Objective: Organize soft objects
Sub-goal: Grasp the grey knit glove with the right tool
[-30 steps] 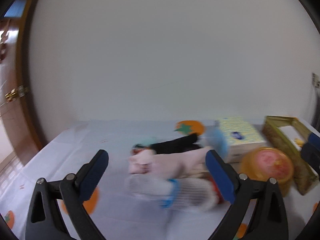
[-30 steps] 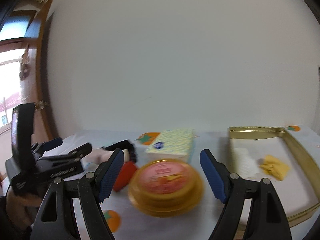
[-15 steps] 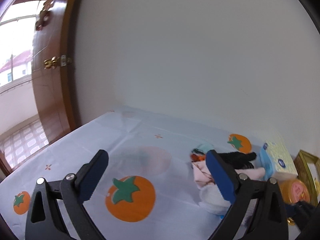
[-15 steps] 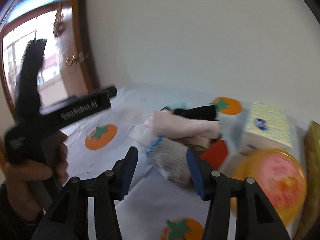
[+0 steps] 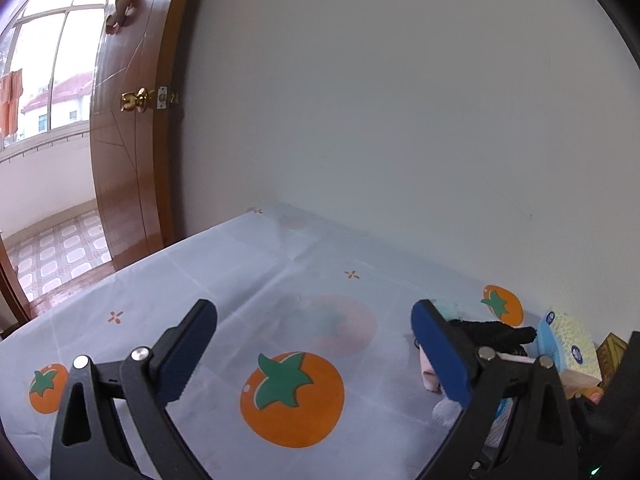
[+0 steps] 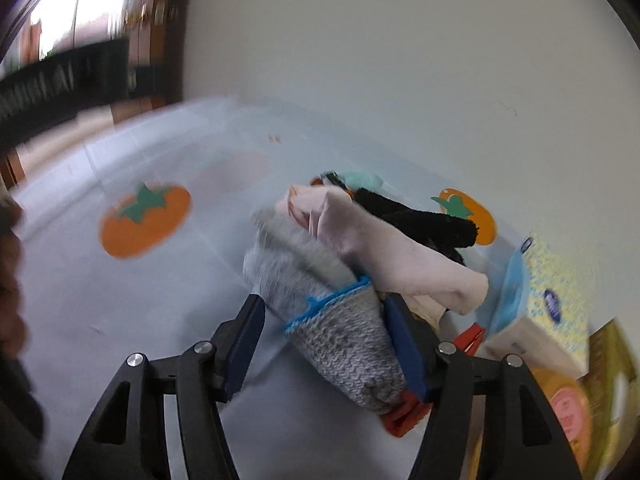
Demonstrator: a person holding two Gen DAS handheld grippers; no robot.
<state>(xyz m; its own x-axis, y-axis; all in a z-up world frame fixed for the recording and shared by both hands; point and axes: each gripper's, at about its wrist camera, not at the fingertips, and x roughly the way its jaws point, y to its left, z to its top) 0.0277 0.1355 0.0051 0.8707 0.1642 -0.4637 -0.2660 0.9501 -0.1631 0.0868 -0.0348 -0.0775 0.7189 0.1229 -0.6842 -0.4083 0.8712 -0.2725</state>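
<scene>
The right gripper [image 6: 322, 336] had swung from the yellow tub to the sock pile on the worktop [image 6: 120, 300]; its jaws, just reopening, straddled the grey sock [image 6: 340, 340], perhaps touching one side. The left gripper [image 5: 316, 352] hung spread over bare cloth.

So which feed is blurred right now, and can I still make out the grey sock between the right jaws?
Right wrist view: motion-smeared, worst at the edges, yet the grey sock reads clearly between the right gripper fingers. Left wrist view: sharp, with fisheye bending at the rim and a bright, washed-out window.
</scene>
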